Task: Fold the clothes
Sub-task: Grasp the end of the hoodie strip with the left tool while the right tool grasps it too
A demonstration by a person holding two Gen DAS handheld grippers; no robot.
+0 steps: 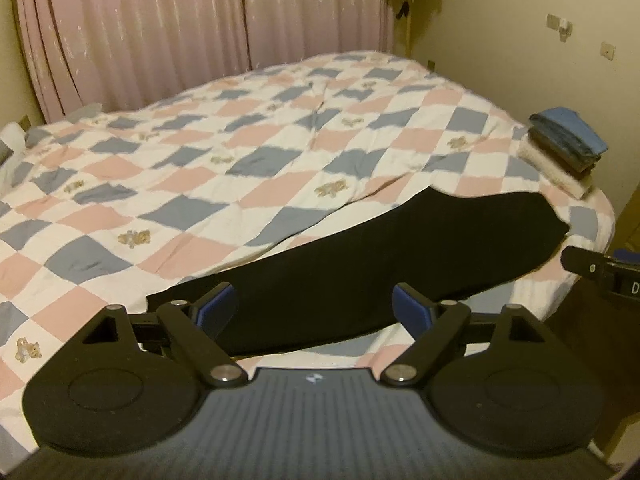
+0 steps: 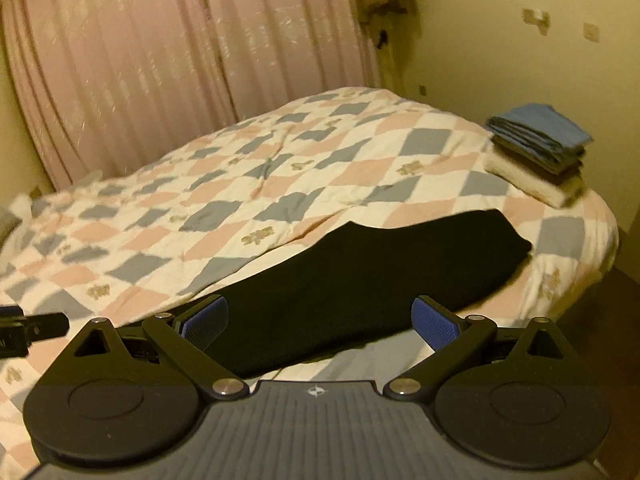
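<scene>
A black garment (image 1: 360,260) lies flat in a long strip near the front edge of the bed, seen also in the right wrist view as the black garment (image 2: 368,276). My left gripper (image 1: 314,310) hovers open just above its near-left part, blue pads wide apart with nothing between them. My right gripper (image 2: 320,322) is likewise open over the garment's near edge. The right gripper's tip (image 1: 588,266) shows at the right edge of the left wrist view; the left gripper's tip (image 2: 36,328) shows at the left edge of the right wrist view.
The bed wears a quilt (image 1: 180,184) checked in pink, blue and white. A stack of folded clothes (image 1: 568,148), blue on top of cream, sits at the bed's right corner, also the stack (image 2: 540,152). Pink curtains (image 1: 180,32) hang behind; a wall stands right.
</scene>
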